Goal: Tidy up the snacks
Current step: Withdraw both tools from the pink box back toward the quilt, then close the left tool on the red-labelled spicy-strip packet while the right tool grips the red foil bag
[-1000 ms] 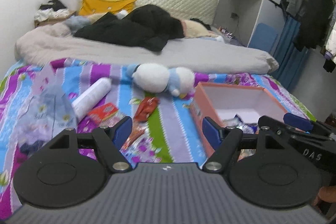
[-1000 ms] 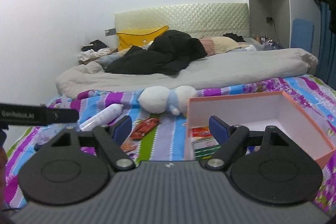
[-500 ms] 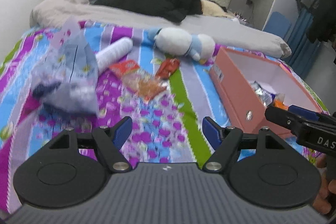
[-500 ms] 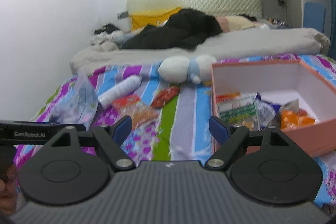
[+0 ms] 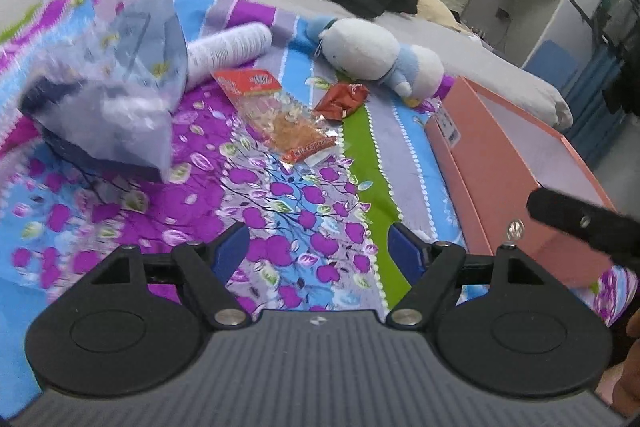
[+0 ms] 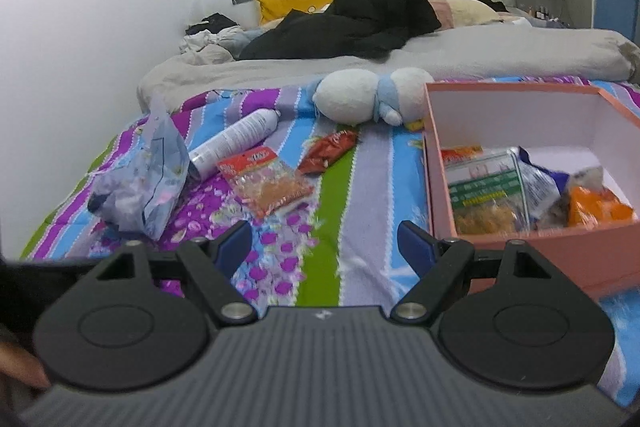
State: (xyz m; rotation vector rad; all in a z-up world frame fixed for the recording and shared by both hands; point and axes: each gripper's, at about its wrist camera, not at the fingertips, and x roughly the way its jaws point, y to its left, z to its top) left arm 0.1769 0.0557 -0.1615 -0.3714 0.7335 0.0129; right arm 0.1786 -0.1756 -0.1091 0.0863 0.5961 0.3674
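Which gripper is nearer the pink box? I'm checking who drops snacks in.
Right. The right gripper is beside the pink box; the left gripper sits further left over the bedspread.

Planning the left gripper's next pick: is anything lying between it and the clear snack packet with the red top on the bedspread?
Nothing visible does. Between the open left gripper and the clear snack packet lies only bare bedspread. The crumpled bluish bag sits off to the left, the pink box off to the right.

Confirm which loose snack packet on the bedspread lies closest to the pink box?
The small dark-red packet, lying just below the plush toy. The clear red-topped packet and bluish bag lie farther left of the pink box.
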